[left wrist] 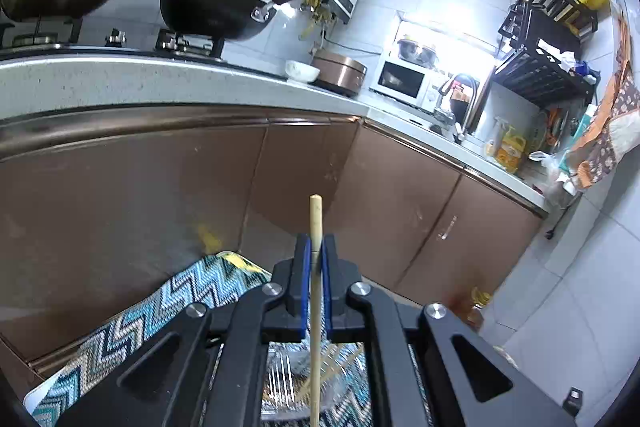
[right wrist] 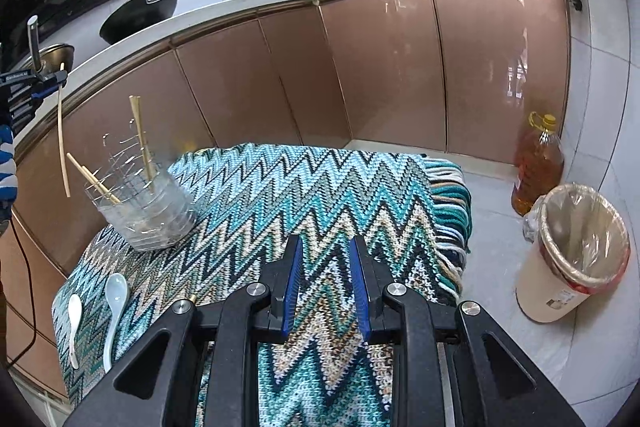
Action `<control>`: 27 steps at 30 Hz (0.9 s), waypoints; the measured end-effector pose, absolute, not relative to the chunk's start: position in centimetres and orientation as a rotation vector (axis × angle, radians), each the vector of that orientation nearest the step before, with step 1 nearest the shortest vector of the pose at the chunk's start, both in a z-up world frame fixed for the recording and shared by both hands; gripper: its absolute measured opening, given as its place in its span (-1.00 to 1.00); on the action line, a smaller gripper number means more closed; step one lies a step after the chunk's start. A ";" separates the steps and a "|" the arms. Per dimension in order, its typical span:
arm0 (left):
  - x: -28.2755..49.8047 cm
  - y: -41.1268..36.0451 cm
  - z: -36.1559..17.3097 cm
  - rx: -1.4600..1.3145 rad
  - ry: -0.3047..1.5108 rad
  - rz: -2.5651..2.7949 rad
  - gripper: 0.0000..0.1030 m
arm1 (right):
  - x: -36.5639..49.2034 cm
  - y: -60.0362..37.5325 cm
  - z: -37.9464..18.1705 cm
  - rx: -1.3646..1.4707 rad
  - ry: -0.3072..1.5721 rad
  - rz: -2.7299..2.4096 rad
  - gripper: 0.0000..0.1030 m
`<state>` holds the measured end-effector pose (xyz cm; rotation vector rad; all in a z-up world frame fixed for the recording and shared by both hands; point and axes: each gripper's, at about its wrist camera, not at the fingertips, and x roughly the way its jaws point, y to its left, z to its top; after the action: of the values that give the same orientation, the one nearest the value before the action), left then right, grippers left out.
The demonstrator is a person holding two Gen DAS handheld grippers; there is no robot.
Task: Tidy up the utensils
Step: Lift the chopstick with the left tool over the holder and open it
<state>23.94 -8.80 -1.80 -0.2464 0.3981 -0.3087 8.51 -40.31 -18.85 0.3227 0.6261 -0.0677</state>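
A zigzag-knit cloth [right wrist: 320, 195] in teal, white and tan covers the small table in front of brown kitchen cabinets [right wrist: 384, 67]. At its far left corner stands a clear plastic holder [right wrist: 148, 211] with a wire rack inside (several chopsticks [right wrist: 141, 143] already lean in it). Two white spoons [right wrist: 114, 311] lie side by side near the cloth's left edge. The right gripper [right wrist: 326, 267] hangs over the cloth, its blue pads parted with nothing between them. The left gripper [left wrist: 316, 263] pinches one upright chopstick [left wrist: 315, 227] between pressed-together fingers, above the holder.
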 end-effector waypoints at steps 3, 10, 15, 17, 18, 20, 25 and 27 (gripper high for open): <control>24.0 -9.2 -2.4 -0.215 0.345 -0.255 -0.91 | 8.6 -40.9 -19.5 0.336 0.631 -0.077 -0.53; 23.9 -9.1 -2.6 -0.213 0.230 -0.148 -0.91 | 8.6 -42.0 -20.3 0.350 0.635 -0.098 -0.53; 23.6 -9.7 -3.4 -0.183 0.126 -0.066 -0.91 | 8.7 -42.5 -20.8 0.357 0.637 -0.108 -0.53; 23.7 -10.1 -4.4 -0.175 0.106 -0.040 -0.91 | 8.7 -42.6 -21.0 0.358 0.638 -0.112 -0.53; 23.7 -10.3 -5.1 -0.168 0.095 -0.023 -0.91 | 8.8 -42.7 -21.0 0.358 0.638 -0.113 -0.53; 23.5 -10.7 -6.9 -0.164 0.075 -0.001 -0.89 | 8.7 -42.9 -21.1 0.362 0.636 -0.117 -0.53; 23.7 -10.8 -9.1 -0.159 0.138 -0.020 -0.75 | 8.4 -43.0 -20.8 0.359 0.631 -0.114 -0.53; 23.2 -10.7 -8.8 -0.165 0.154 -0.041 -0.57 | 8.2 -42.8 -20.6 0.356 0.626 -0.112 -0.53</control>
<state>23.16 -10.68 -8.81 -0.1647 0.1540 -0.0412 8.17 -42.84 -20.59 0.3556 0.6262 -0.1122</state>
